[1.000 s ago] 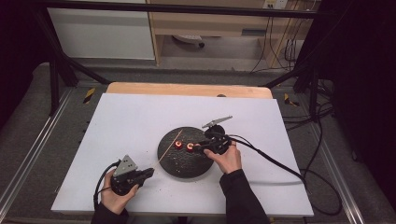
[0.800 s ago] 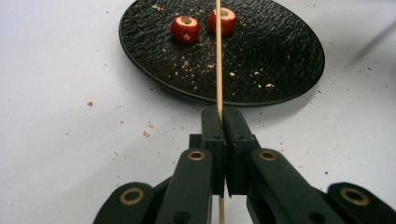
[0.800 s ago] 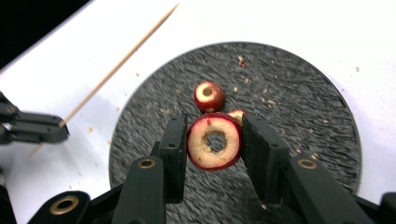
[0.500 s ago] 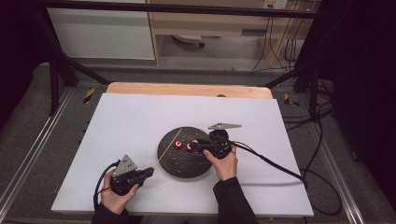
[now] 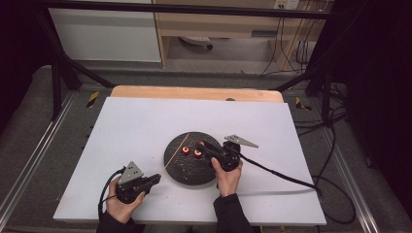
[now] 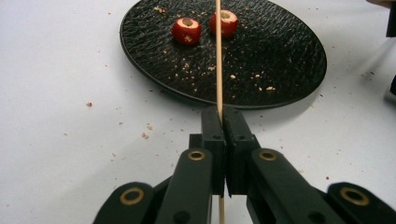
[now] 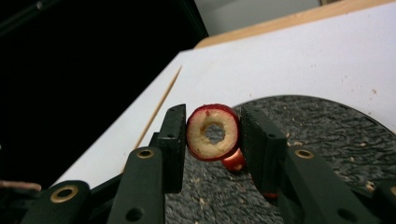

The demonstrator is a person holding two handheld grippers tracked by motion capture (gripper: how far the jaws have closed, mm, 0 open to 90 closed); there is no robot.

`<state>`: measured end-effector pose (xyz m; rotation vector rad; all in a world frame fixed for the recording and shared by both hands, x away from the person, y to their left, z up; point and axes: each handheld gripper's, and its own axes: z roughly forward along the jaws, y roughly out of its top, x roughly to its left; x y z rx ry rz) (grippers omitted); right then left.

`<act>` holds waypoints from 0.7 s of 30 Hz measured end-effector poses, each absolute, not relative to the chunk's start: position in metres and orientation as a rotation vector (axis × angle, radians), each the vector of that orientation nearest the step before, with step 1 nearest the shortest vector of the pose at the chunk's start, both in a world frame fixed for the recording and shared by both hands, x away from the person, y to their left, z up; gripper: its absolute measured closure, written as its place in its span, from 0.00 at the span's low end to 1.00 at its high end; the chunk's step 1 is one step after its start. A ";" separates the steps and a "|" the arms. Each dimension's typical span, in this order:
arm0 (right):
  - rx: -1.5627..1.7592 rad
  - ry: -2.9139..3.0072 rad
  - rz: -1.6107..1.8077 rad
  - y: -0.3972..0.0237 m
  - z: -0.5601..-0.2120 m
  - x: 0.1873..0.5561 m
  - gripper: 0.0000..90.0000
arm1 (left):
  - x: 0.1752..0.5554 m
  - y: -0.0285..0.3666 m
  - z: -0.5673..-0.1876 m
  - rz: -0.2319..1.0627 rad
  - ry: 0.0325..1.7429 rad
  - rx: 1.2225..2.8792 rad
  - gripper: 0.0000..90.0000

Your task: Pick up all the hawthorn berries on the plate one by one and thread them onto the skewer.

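Red cored fruit ring (image 7: 213,132) pinched in right gripper (image 7: 211,130); thin wooden skewer (image 6: 218,56) clamped by left gripper (image 6: 223,122); risks: misaligned hole, split ring, snapped stick.

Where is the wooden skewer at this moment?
In the left gripper view, the wooden skewer is clamped in the left gripper, reaching over the black plate beside two red fruit pieces.
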<state>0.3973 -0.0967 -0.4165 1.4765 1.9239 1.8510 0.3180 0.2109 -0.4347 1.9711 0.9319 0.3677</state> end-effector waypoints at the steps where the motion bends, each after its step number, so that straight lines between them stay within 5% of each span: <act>1: 1.476 1.924 1.851 -0.097 -0.416 0.397 0.70 | 0.318 0.211 -0.435 0.368 0.933 1.970 0.98; 21: 1.580 1.423 2.114 -0.088 -0.429 0.390 0.70 | 0.312 0.202 -0.437 0.360 0.923 1.964 0.98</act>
